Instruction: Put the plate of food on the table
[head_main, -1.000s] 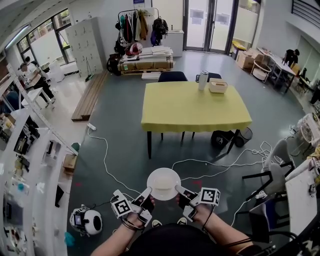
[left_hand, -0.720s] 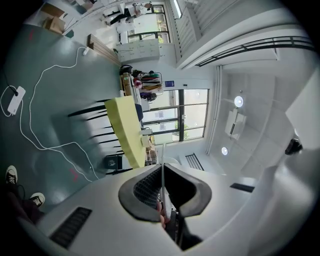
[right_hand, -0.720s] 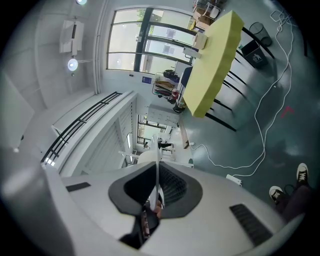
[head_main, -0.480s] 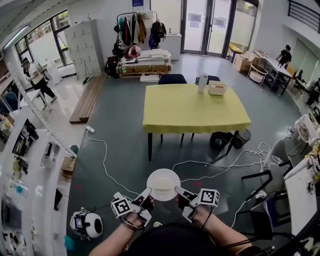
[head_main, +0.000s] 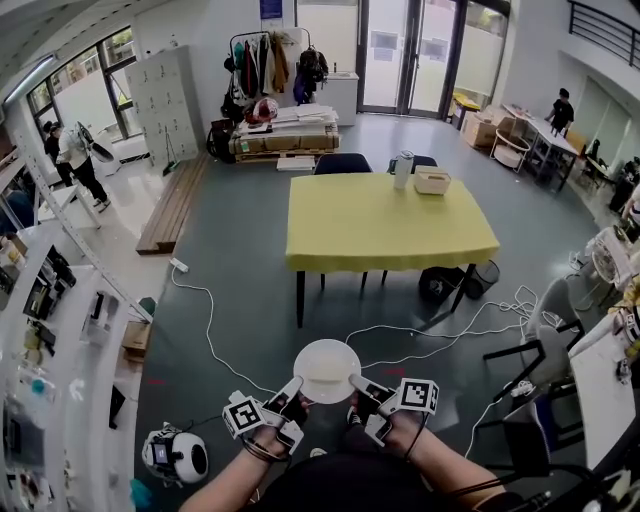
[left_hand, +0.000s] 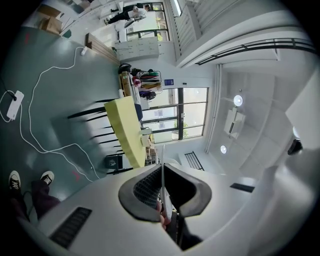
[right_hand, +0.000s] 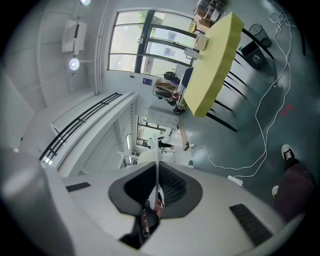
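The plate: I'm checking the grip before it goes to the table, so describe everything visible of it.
The plate is round, white and thin-edged, with pale food lying on it. It is held about level over the floor, short of the yellow table. The left gripper is shut on its left rim, the right gripper on its right rim; nothing else touches it.

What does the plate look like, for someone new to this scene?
Start at the yellow table mid-room in the head view. Nearer the camera, above the grey floor, is a round white plate. Unlike anything else, it is pinched at its rim by the left tongs and right tongs.
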